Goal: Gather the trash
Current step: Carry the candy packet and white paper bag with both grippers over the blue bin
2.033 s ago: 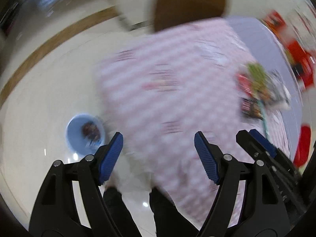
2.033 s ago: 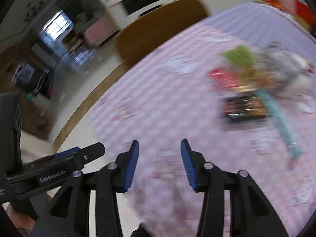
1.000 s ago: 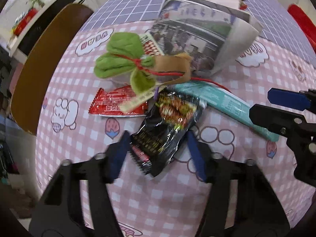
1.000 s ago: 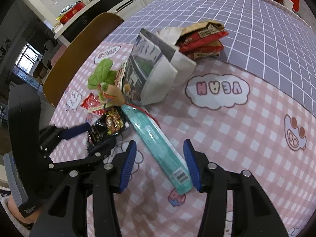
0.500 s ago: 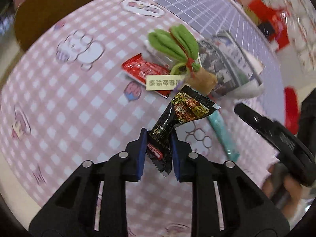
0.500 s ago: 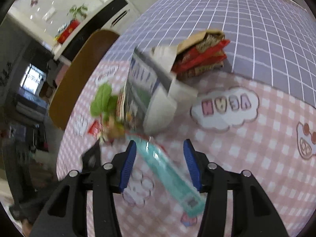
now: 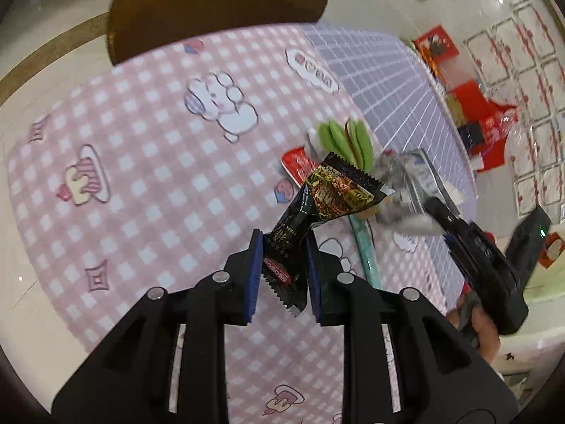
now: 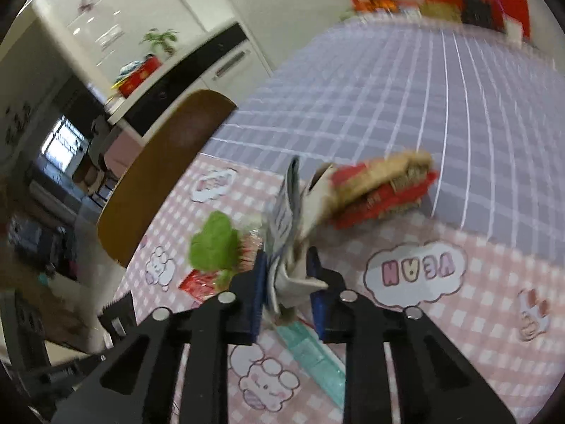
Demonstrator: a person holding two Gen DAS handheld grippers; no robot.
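- Tongs on the left are clamped on the lower end of a black snack wrapper, which sticks up and forward from between the blue pads, lifted clear of the worktop.
- Tongs on the right are closing, with the lower edge of a printed paper bag between the pads and pressed by them; the bag rises from the grip and tilts away toward the far side of the worktop.
- The black snack wrapper is glossy, with serrated ends, a red label near the gripped end and a yellow-brown food picture on its upper half; it is twisted at the middle.
- The printed paper bag is white-grey with a photo print, crumpled at the grip; the frame is blurred here, so finer detail cannot be told.
- At the bag's far mouth lie red and brown snack packets, stacked and partly inside it.
- A green leaf-shaped toy lies just left of the bag, with a red sachet beside it on the pink checked cloth.
- A long teal packet lies flat on the cloth under and in front of the right tongs.
- A brown chair back stands at the worktop's far edge.
- A hand grips the right tool's handle in the left view.
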